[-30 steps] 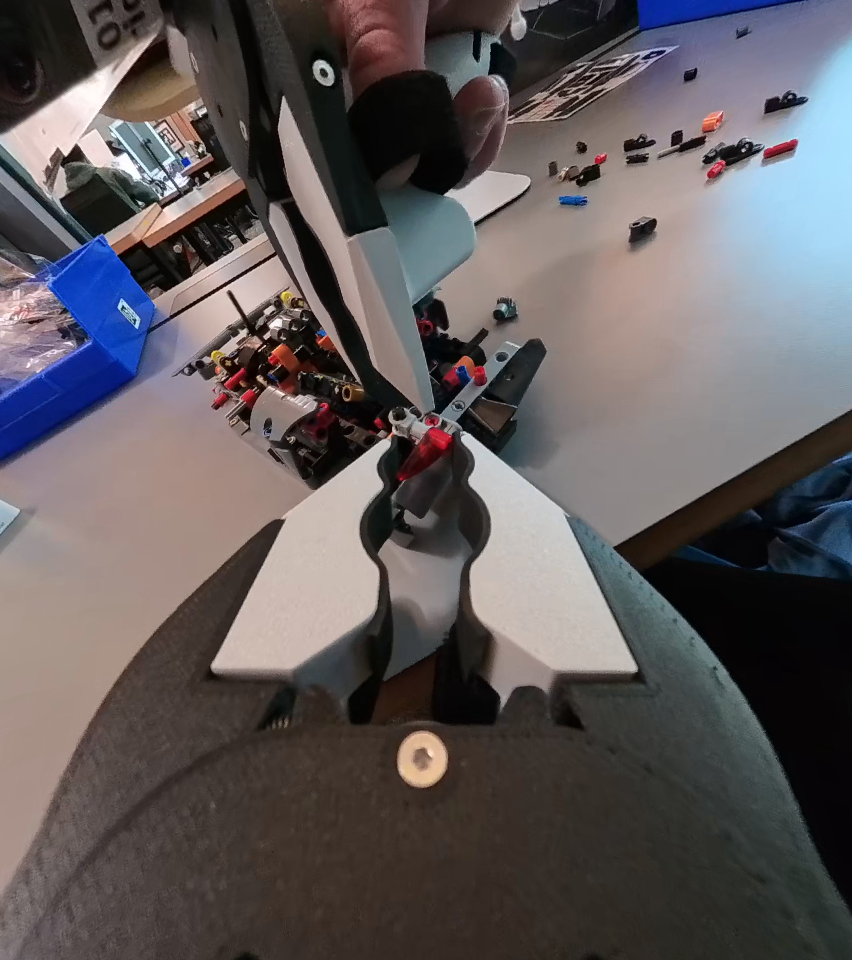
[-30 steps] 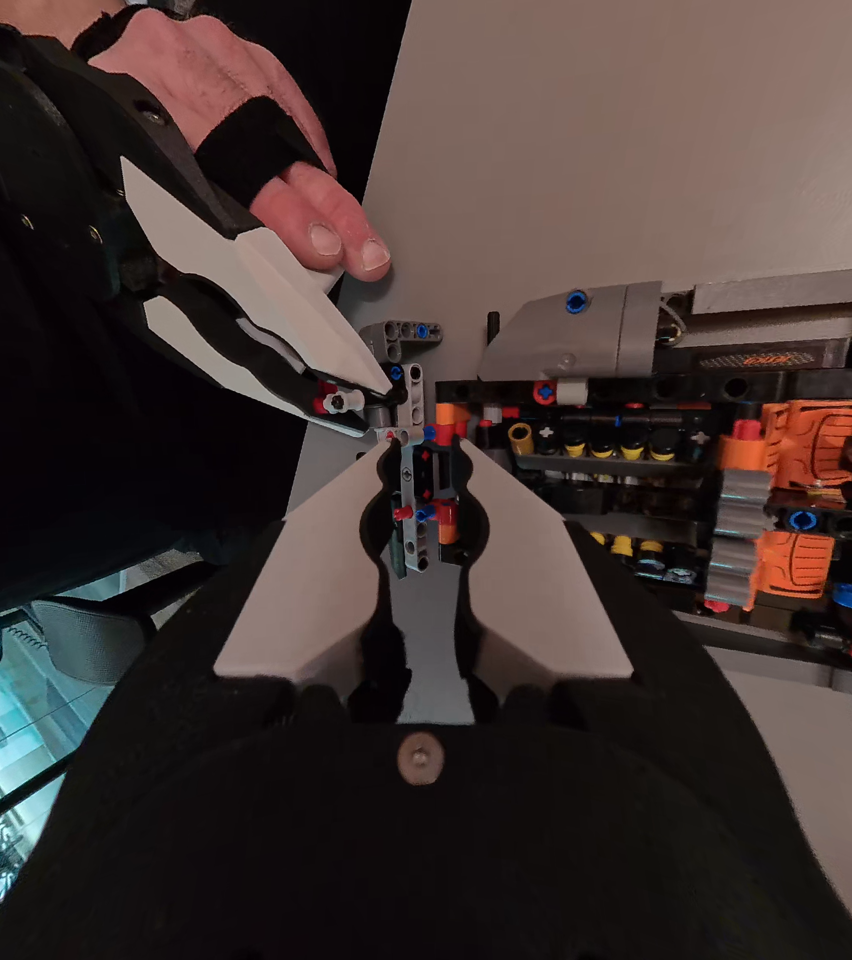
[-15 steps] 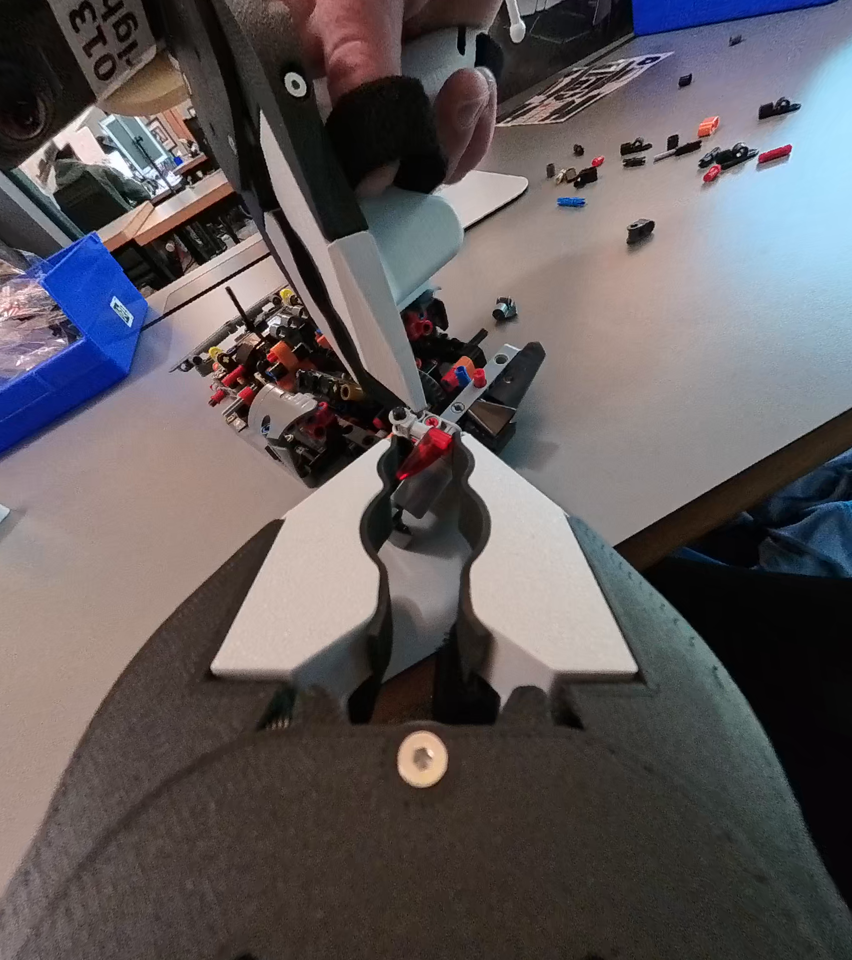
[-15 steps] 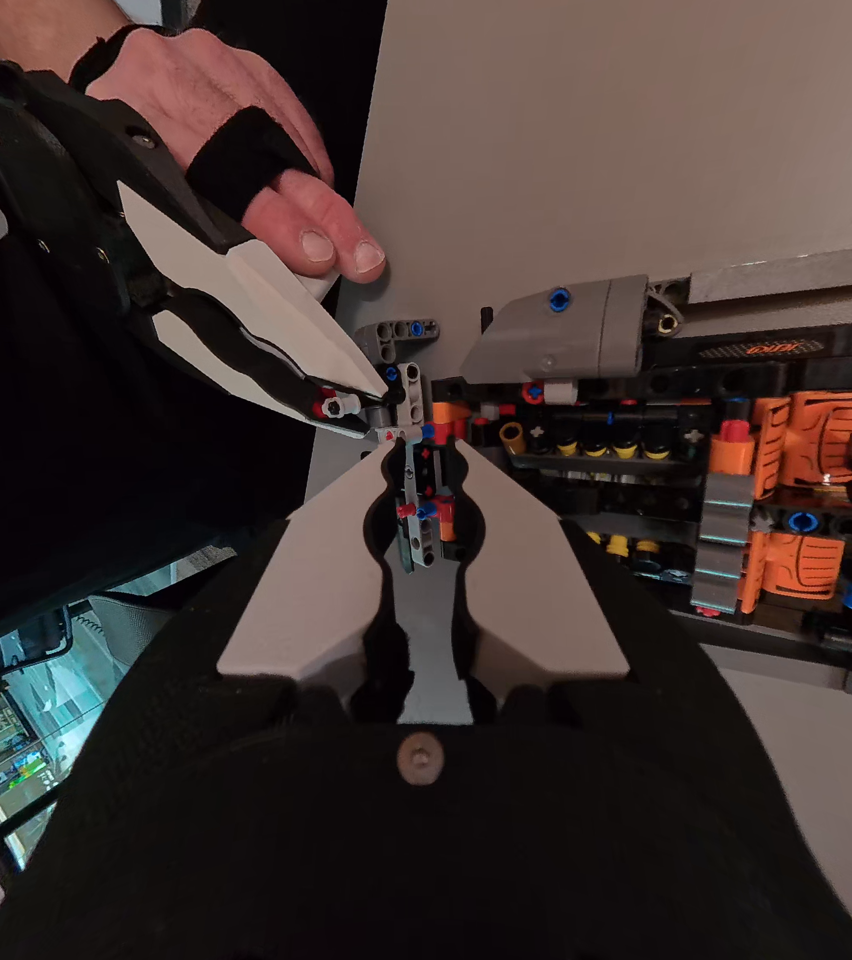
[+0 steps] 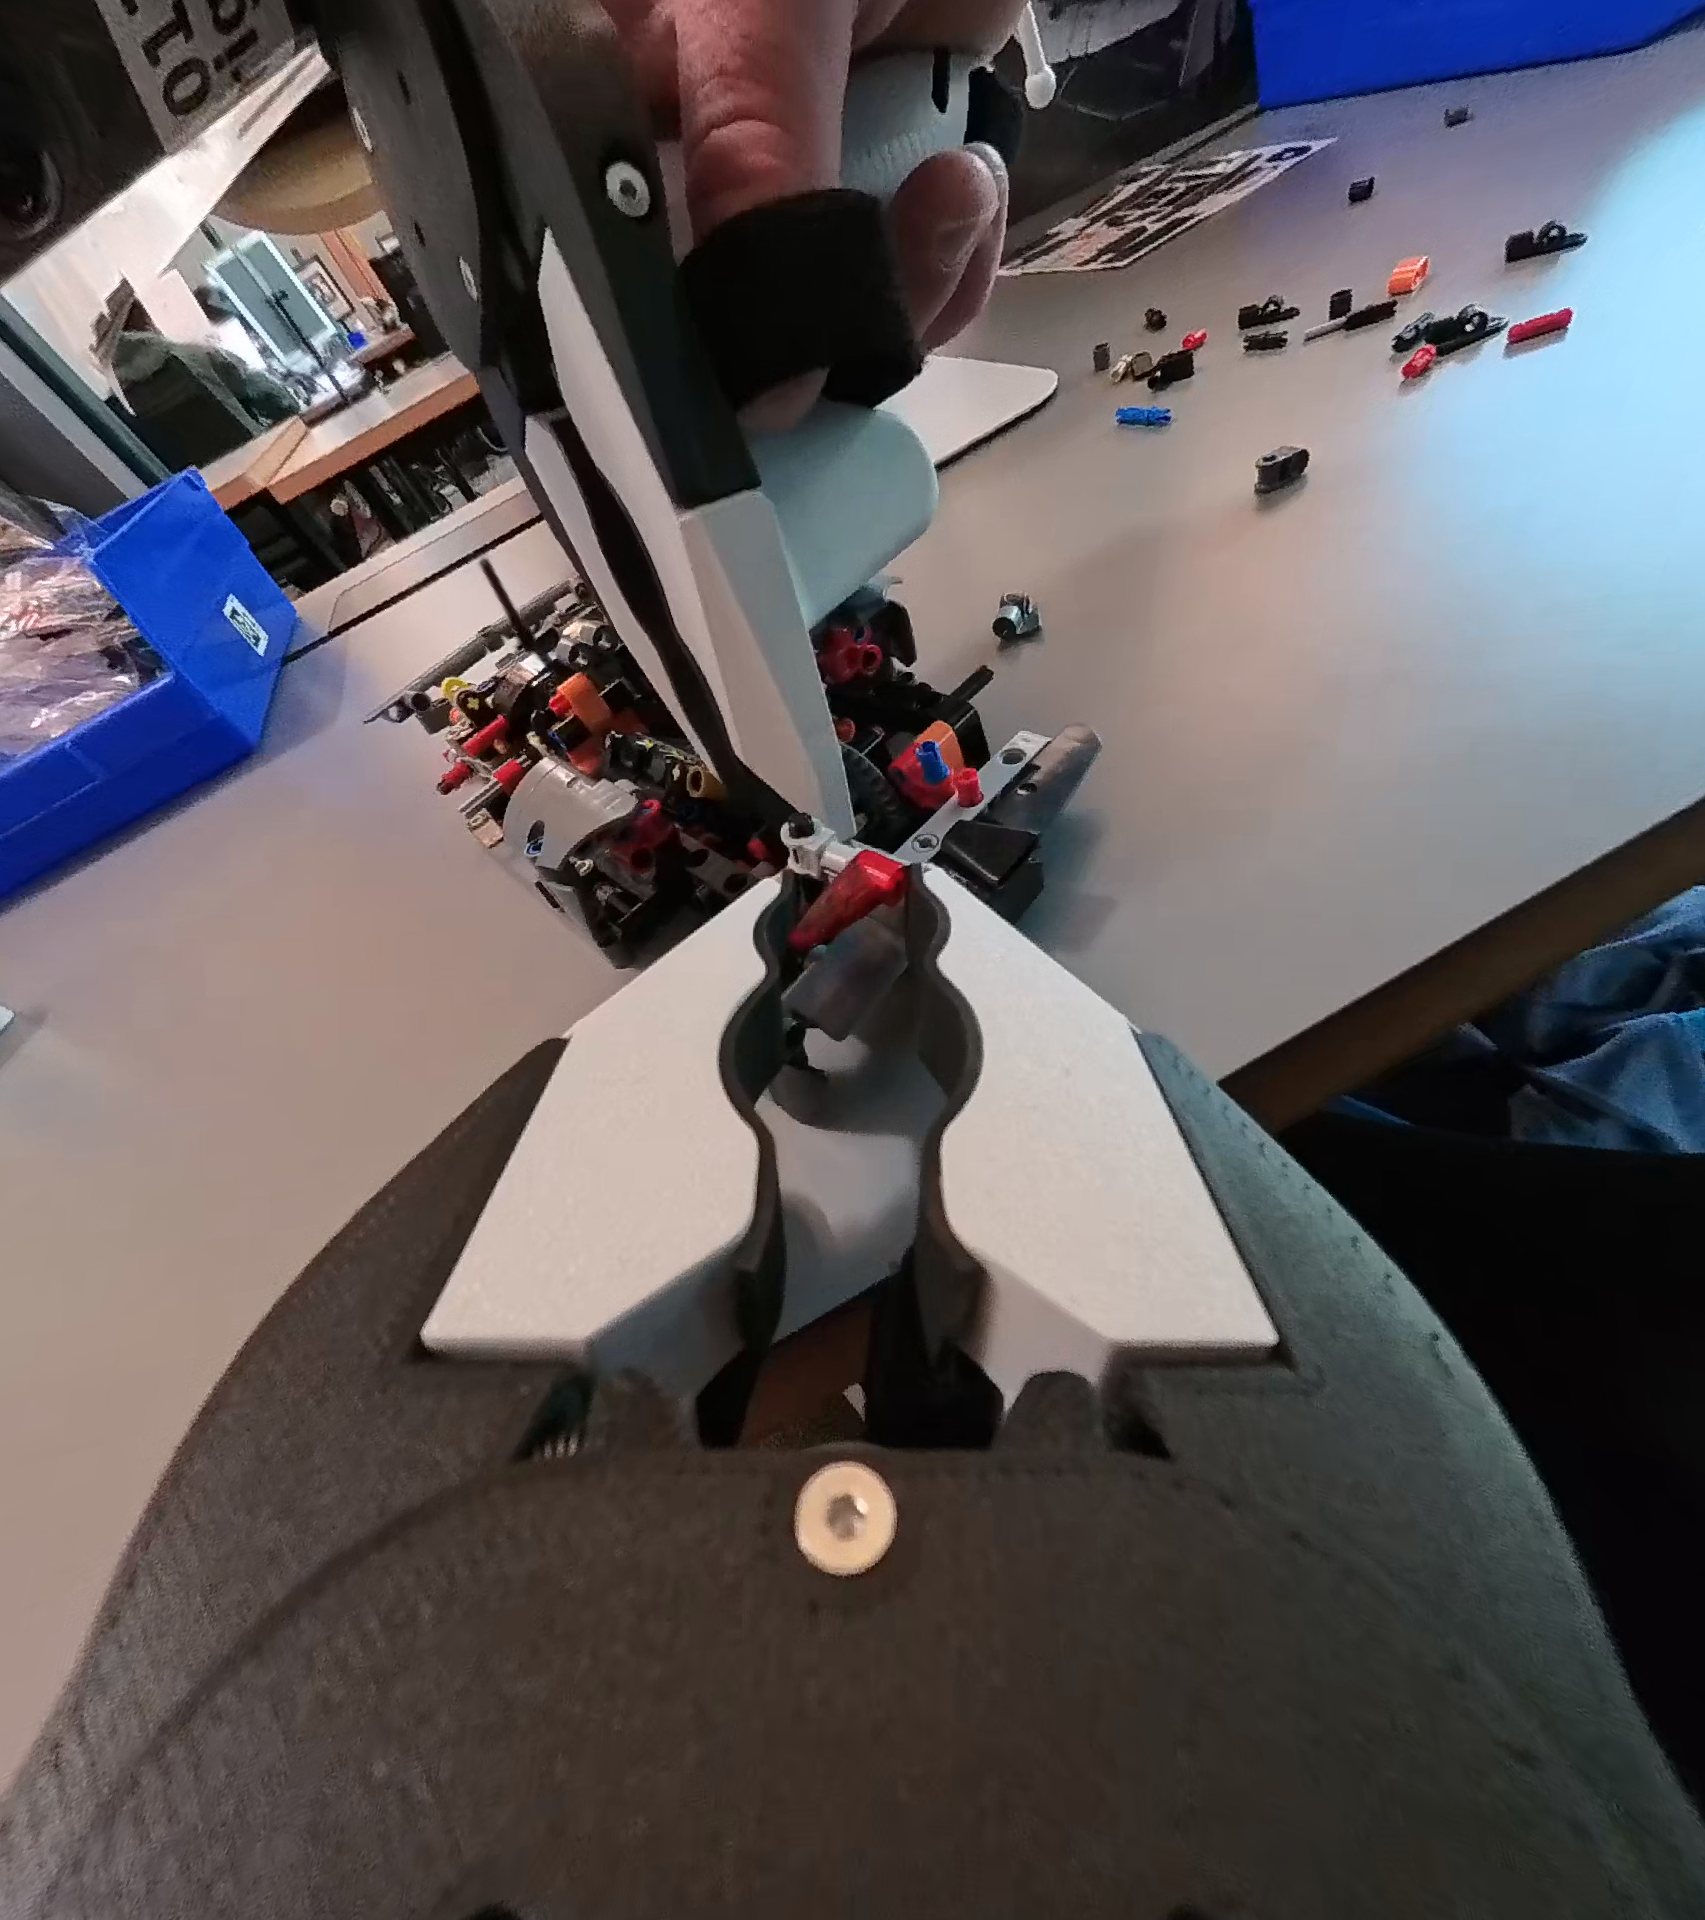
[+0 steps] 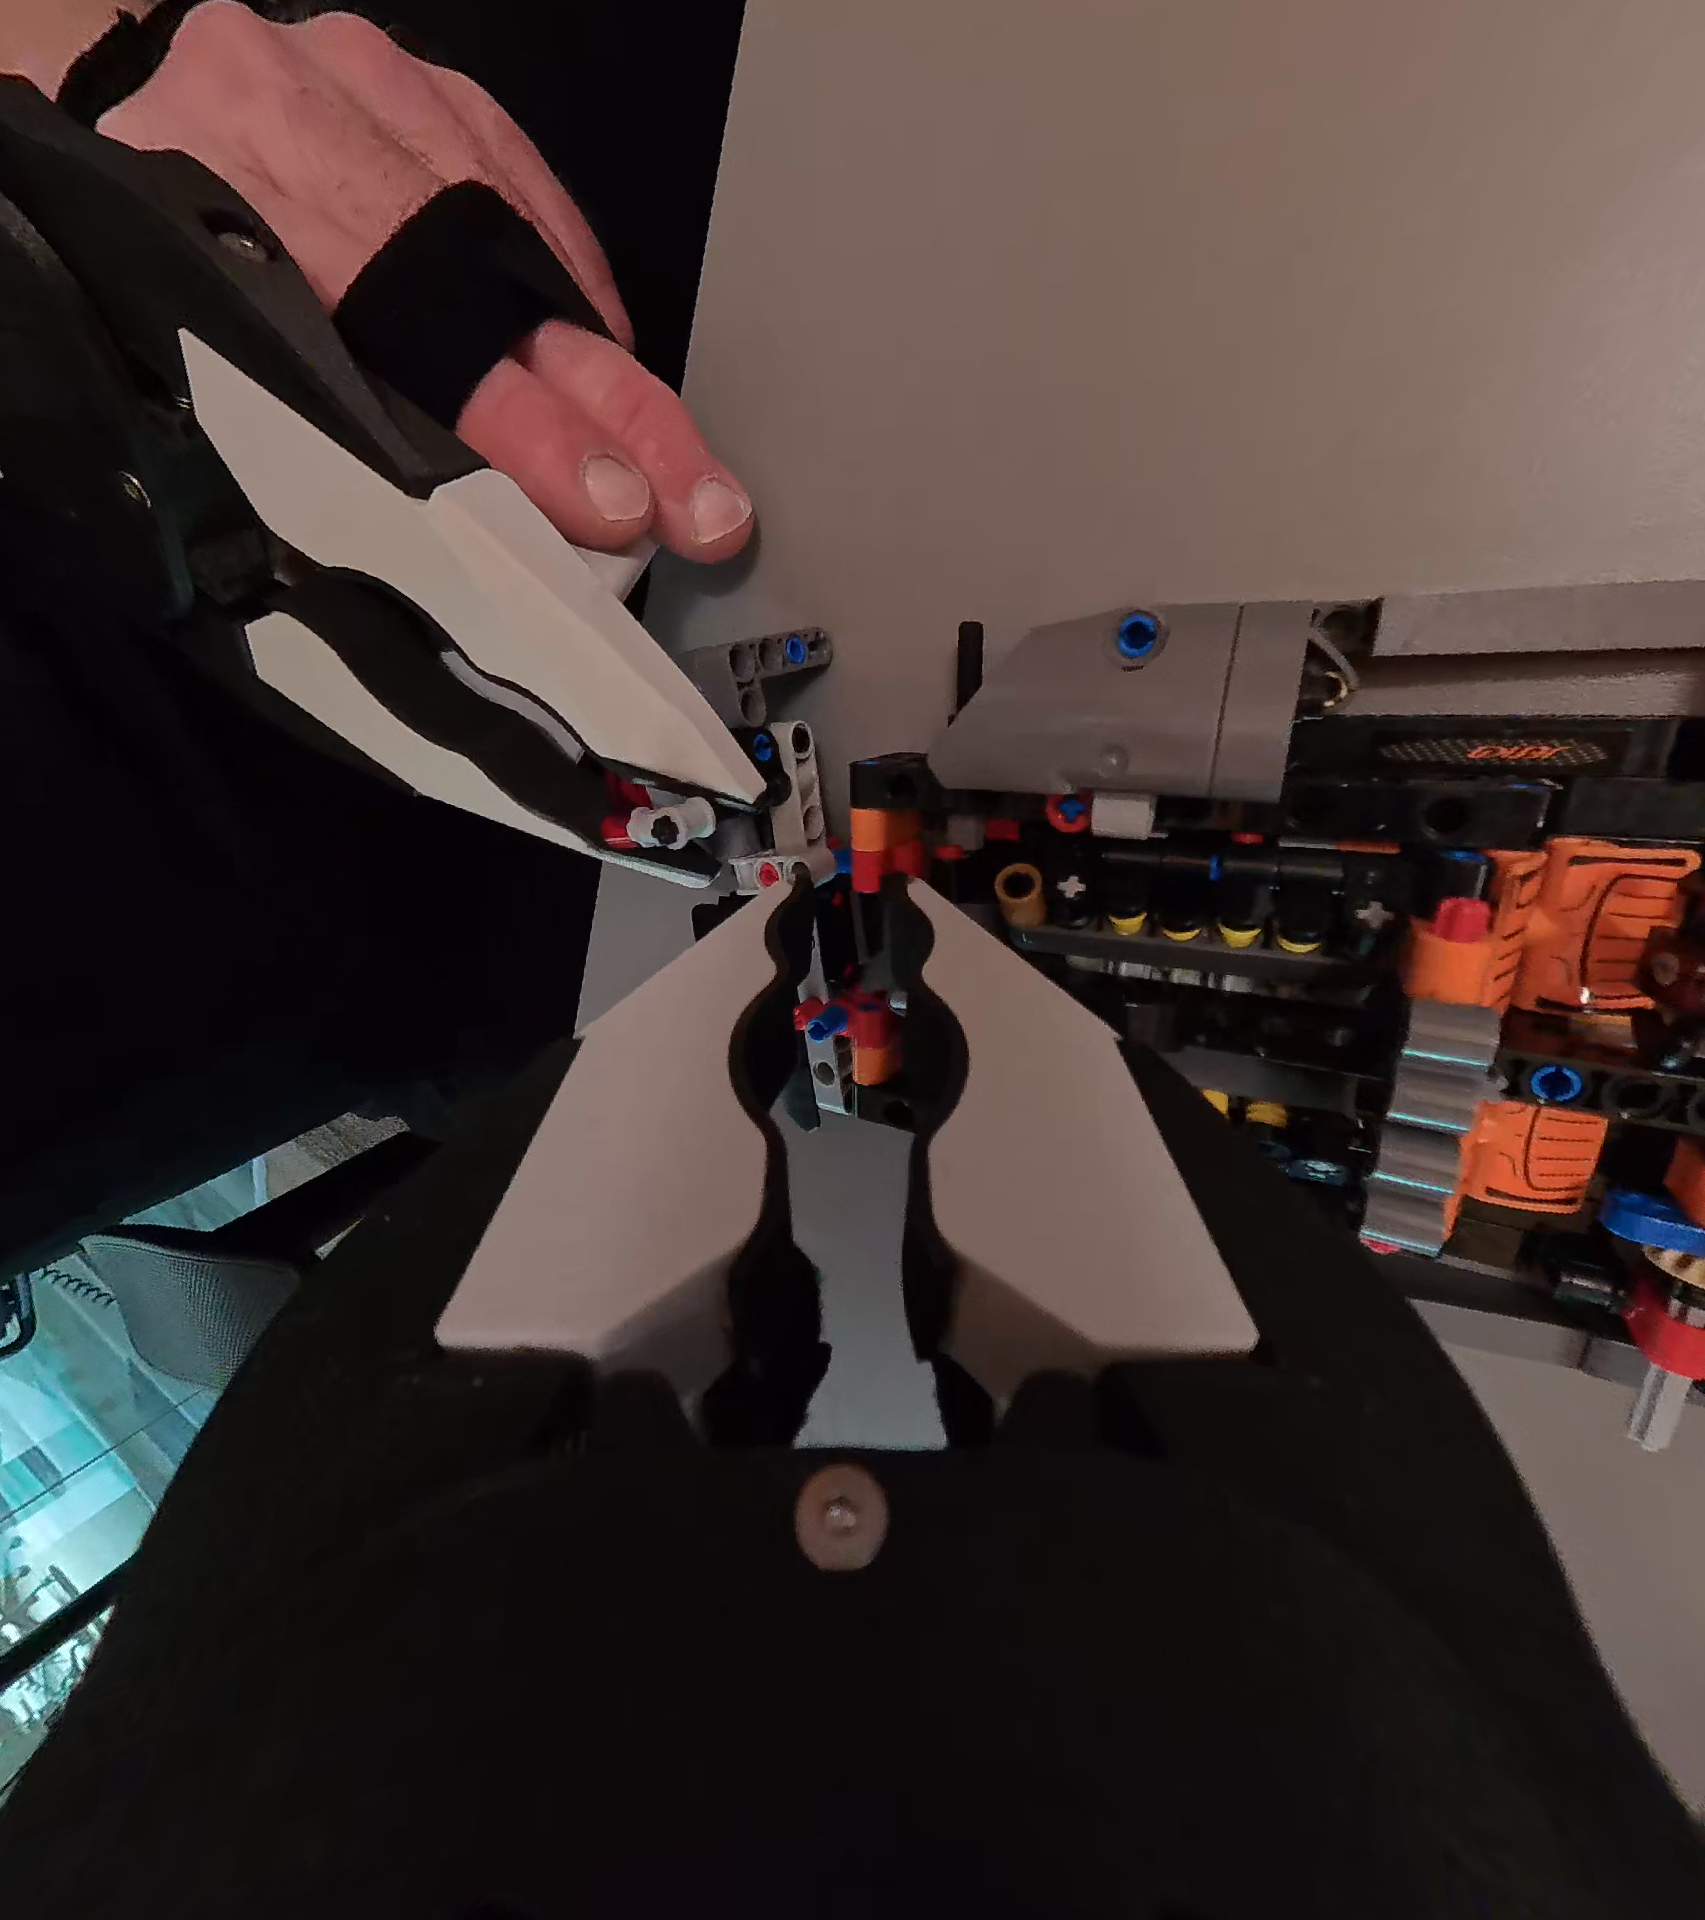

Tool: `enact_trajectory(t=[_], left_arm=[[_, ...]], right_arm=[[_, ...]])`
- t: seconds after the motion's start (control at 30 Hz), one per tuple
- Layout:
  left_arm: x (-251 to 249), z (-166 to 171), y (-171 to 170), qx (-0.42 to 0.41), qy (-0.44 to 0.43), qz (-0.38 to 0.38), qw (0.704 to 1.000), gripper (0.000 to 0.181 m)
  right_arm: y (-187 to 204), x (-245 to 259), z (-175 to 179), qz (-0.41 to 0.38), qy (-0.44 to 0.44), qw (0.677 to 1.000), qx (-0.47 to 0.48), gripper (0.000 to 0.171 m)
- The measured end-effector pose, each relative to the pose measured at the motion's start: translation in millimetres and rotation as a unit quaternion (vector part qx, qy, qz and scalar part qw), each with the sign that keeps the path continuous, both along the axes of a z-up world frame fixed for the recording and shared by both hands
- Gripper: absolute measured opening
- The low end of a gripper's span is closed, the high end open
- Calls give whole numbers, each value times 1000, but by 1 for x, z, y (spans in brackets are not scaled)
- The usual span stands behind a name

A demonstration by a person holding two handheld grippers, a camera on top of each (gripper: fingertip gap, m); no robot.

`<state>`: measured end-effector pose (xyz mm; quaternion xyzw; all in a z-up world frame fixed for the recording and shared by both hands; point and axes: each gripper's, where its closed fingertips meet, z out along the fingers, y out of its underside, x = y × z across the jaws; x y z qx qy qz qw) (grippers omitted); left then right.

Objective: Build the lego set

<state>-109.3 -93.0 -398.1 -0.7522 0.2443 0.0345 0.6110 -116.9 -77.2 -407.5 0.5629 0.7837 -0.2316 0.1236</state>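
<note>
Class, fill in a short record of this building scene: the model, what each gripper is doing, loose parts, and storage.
model: partly built lego model lying on the grey table
left gripper: shut on a small red and grey sub-assembly
right gripper: shut at the model's end
loose parts: scattered far across the table
storage: blue bin with plastic bags

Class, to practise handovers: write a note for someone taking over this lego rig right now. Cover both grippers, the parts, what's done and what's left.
The left gripper is shut on a small red-and-grey piece, held against the end of the model.
The right gripper looks shut on that end of the model, bracing it on the table.
Done: the model is largely built and the piece is at its joint.
Left: whether the piece is seated cannot be seen. Probably press it home, then go on with the loose parts farther along the table.
</note>
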Motion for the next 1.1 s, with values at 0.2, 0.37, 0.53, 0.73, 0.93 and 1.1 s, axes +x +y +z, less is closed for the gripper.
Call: enact_trajectory(t=[0.2, 0.37, 0.53, 0.73, 0.93, 1.1], left_arm=[[-4, 0, -2, 7, 10, -3, 1000, 19], [-8, -1, -4, 12, 12, -4, 1000, 19], [-8, -2, -5, 17, 17, -9, 1000, 19], [-9, -3, -6, 26, 23, -12, 999, 18], [-9, -3, -6, 30, 28, -14, 999, 18], [-10, -3, -6, 34, 31, -17, 999, 18]], right_arm=[[-2, -2, 0, 6, 2, 1000, -2, 12], [-4, -5, 2, 8, 13, 1000, -5, 15], [-6, -10, 2, 5, 43, 999, 13, 16], [-7, -9, 2, -3, 61, 997, 44, 20], [-9, -6, -1, 3, 63, 996, 70, 24], [-9, -5, -2, 4, 57, 996, 65, 23]])
